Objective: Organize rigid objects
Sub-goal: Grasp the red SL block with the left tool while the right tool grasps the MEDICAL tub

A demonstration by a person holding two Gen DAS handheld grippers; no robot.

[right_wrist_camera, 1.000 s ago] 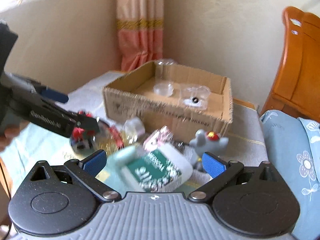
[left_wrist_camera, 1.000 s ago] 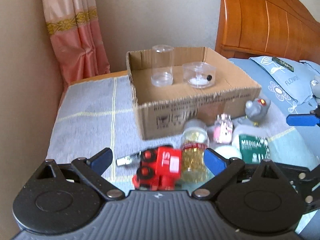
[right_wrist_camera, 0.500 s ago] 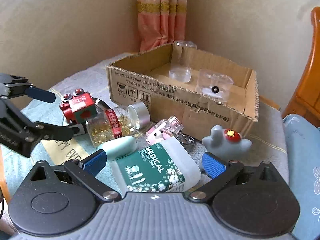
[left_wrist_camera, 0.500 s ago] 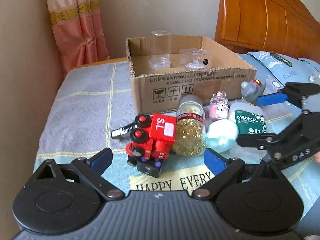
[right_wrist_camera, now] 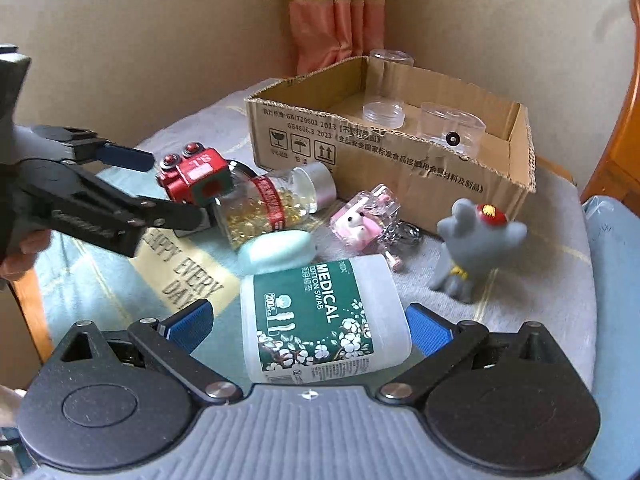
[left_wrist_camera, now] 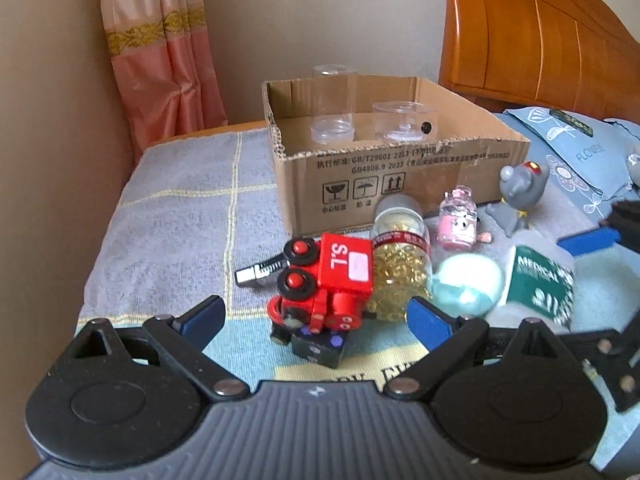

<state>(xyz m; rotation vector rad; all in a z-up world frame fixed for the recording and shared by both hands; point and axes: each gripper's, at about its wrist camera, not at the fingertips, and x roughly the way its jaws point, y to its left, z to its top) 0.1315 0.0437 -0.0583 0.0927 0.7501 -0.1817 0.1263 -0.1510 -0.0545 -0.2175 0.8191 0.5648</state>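
This is a bedroom in a home. A carved orange-brown wooden headboard [left_wrist_camera: 540, 36] rises at the far right, with a blue flower-print pillow [left_wrist_camera: 568, 136] lying below it. A pink curtain [left_wrist_camera: 160, 60] with a gold band hangs in the far left corner against plain beige walls. A grey checked blanket [left_wrist_camera: 180, 220] covers the surface, strewn with household odds and ends beside a cardboard box [left_wrist_camera: 400, 172].
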